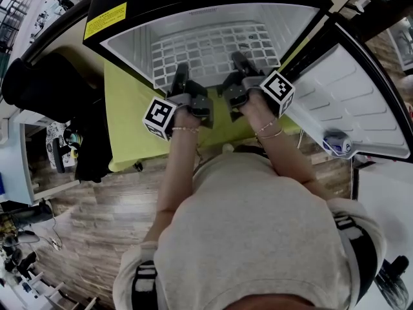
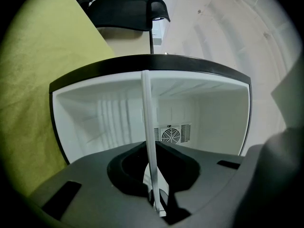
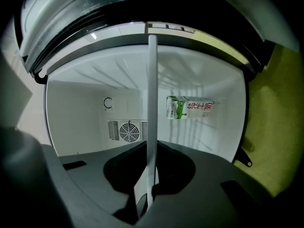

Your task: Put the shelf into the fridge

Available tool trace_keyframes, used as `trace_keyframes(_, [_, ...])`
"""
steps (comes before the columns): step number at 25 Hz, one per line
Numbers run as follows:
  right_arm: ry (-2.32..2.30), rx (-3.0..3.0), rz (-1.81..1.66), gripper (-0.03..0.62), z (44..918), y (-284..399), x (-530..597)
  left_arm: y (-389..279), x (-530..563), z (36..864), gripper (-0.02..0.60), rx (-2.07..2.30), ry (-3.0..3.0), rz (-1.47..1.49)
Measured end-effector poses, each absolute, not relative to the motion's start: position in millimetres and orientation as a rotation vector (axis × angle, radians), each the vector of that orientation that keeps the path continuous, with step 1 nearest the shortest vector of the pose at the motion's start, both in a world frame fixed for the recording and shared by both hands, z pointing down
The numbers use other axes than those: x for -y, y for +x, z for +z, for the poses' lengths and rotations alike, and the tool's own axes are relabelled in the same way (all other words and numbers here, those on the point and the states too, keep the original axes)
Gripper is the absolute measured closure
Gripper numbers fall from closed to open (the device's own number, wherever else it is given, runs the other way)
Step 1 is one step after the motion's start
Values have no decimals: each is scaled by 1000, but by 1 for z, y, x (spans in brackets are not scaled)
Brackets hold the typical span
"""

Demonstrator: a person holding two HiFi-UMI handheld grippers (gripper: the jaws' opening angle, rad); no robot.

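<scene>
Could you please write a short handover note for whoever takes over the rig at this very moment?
Left gripper: shut on the near edge of the shelf.
Right gripper: shut on the same edge.
Shelf: white wire grid, partly inside the open fridge. A carton is also inside.
Done: shelf gripped and brought into the opening.
Left: probably slide it fully in, seat it, then release. Whether it rests on the wall ribs cannot be told.

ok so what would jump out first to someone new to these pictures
The white grid shelf stands out first, reaching into the open fridge, with the left gripper and right gripper each shut on its near edge. Next comes the yellow-green cloth in front of the fridge, and in the right gripper view a green-and-white carton inside, near a round fan grille.
</scene>
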State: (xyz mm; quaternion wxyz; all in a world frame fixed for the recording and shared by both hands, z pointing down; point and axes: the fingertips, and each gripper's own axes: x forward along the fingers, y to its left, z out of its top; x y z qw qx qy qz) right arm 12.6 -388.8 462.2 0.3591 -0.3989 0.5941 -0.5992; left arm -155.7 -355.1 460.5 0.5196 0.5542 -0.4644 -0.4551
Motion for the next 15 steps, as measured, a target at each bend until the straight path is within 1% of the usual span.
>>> trace_keyframes(6, [-1022,-1534,-1525,557,460,16,378,-148,347,459,501,1096,1319,-1091])
trace_keyframes(8, [-1023,-1540,-1518,542,459,15,374,-146,344,457,491,1092,1325,-1087])
trace_keyframes(11, [-1023,-1548,-1508,519,457,16,368,-144,338,456,486,1094,1317,-1087])
trace_keyframes(15, [-1027,-1546,-1510,518,456,18,359,-146,329,459,486,1094,1296,-1096])
